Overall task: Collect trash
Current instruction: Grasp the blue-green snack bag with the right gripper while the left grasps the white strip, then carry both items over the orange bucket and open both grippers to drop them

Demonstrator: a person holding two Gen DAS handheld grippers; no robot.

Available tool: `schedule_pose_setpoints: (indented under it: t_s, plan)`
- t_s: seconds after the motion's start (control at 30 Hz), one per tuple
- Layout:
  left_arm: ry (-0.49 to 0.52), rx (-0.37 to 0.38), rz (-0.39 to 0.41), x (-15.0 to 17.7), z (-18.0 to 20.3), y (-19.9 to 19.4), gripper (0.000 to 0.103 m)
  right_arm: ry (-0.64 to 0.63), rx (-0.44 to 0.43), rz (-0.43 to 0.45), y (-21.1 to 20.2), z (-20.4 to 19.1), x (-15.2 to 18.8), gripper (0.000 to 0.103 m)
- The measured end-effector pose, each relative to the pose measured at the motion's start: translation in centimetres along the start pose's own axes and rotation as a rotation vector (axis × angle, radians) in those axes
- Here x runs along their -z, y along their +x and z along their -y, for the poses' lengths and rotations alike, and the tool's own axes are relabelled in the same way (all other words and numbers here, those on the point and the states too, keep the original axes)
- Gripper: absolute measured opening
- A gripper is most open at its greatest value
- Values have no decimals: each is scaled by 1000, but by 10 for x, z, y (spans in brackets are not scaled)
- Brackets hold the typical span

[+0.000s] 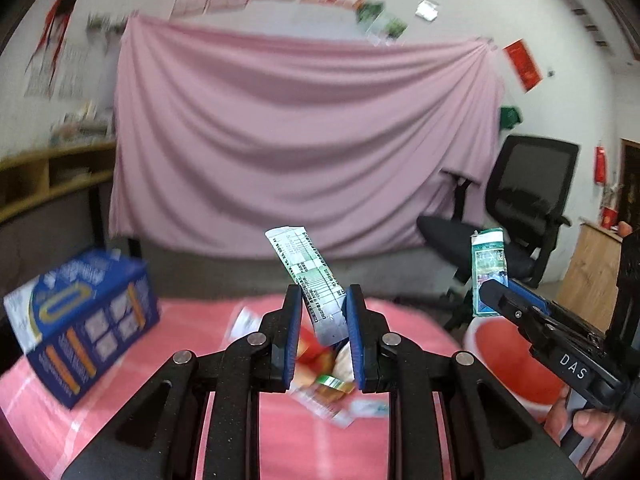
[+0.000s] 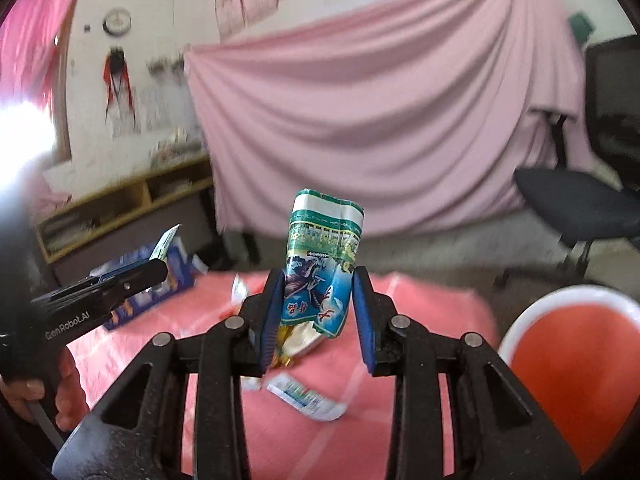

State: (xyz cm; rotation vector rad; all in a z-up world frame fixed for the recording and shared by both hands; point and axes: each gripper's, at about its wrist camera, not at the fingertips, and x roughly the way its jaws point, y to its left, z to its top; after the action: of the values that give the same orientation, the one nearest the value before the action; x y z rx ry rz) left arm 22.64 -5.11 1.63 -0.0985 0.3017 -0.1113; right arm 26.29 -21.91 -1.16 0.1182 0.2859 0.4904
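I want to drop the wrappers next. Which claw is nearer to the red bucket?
Right. The right claw is beside the red bucket; the left claw is further away, over the table.

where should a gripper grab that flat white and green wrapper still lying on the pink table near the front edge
Judging from the right wrist view, the flat wrapper lies flush on the pink table, apart from the other litter. Come from above with the jaws across its narrow width, near one end, probably where the edge lifts a little. Both grippers hold wrappers now, so one must drop its load first.
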Motion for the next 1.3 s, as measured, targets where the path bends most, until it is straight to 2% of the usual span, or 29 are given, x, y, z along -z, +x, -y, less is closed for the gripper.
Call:
schedule_pose_setpoints:
  t_s: [0.07,0.23,0.4,0.5,0.73,0.9,1.1,1.3]
  plan:
    - [39,26,65,-6,18,-9,18,9,34,68,-17,9,-5,52]
    - [129,107,164,-13,65,-15,18,-12,159,206,-52,27,-16,52]
    - [171,208,181,-14,109,-3,18,-16,272,283,-85,48,-18,53]
    - [193,262,171,-13,141,4,18,0,319,286,-99,68,-18,53]
    - [237,363,87,-4,197,28,19,60,416,225,-118,110,-5,54]
    - [251,411,-11,5,225,46,19,116,455,134,-123,140,10,54]
    - [241,463,-122,11,243,66,19,190,475,38,-117,164,24,55]
    - [216,480,-229,18,242,85,19,237,486,-41,-106,175,32,56]
